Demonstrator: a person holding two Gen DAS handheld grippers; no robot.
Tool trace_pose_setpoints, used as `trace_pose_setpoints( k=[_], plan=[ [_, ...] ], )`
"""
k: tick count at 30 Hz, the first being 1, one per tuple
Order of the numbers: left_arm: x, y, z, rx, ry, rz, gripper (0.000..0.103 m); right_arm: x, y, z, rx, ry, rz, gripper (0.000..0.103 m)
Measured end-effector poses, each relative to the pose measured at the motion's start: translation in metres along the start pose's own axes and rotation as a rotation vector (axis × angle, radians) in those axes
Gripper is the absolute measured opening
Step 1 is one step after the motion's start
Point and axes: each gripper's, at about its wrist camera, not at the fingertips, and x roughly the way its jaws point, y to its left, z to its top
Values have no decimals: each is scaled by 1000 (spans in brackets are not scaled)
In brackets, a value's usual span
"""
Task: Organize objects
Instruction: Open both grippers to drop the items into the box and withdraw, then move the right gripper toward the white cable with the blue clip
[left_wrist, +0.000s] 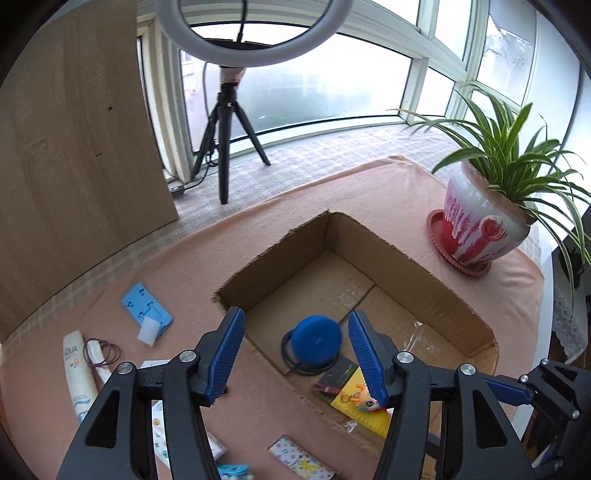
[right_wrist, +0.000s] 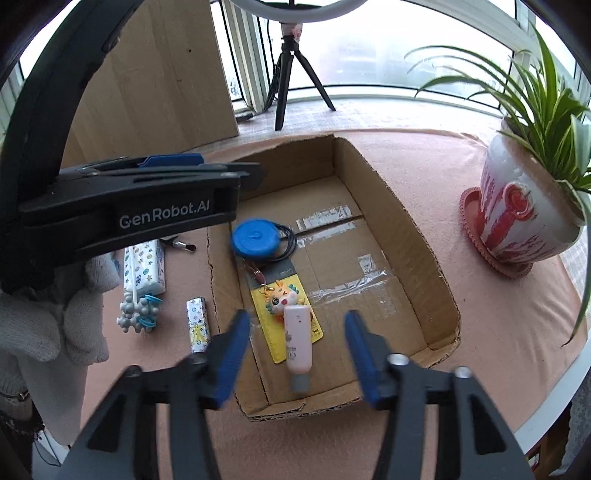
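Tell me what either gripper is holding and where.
Nothing: left gripper and right gripper are both open; the pink bottle lies free between the right's jaws.

We see black tongs (right_wrist: 293, 354) with ribbed blue pads, silver screws, "GenRobot.AI" lettering, and a white knit glove (right_wrist: 79, 325).

Left wrist fisheye looks steeply down along its own blue-padded fingers (left_wrist: 236, 354) onto the near corner of an open cardboard box (left_wrist: 406, 266), close above the table, facing the window at the top of the frame. Right wrist fisheye, likewise tilted down and near, faces the same window from farther right. Both share the box (right_wrist: 406, 221), the blue disc (left_wrist: 317, 338) (right_wrist: 255, 240) inside it, the potted plant (left_wrist: 487, 221) (right_wrist: 524, 218) at right and the tripod (left_wrist: 225, 147) (right_wrist: 286, 74).
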Motion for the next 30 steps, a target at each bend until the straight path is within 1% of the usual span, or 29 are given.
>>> trace_pose_setpoints(
  k=[3, 7, 9, 14, 17, 21, 24, 26, 30],
  plan=[
    [-11, 19, -3, -27, -10, 15, 62, -3, 5, 2, -5, -8, 15, 53],
    [-24, 54, -14, -66, -11, 63, 62, -4, 14, 6, -9, -7, 50, 53],
    [-29, 75, -22, -91, -1, 107, 62, -5, 23, 8, -21, -8, 75, 53],
    [-36, 133, -42, -176, 26, 181, 62, 2, 49, 14, -69, 8, 131, 53],
    [-37, 165, -53, -222, 50, 206, 62, 8, 67, 17, -101, 25, 166, 53],
    [-32, 197, -67, -253, 88, 235, 62, 19, 97, 24, -142, 58, 221, 53],
    [-24, 217, -70, -295, 111, 231, 62, 31, 118, 31, -167, 89, 260, 53],
    [-17, 224, -68, -310, 123, 226, 62, 39, 129, 36, -177, 104, 270, 53],
    [2, 218, -54, -271, 132, 201, 62, 64, 149, 42, -185, 154, 269, 53]
  ],
)
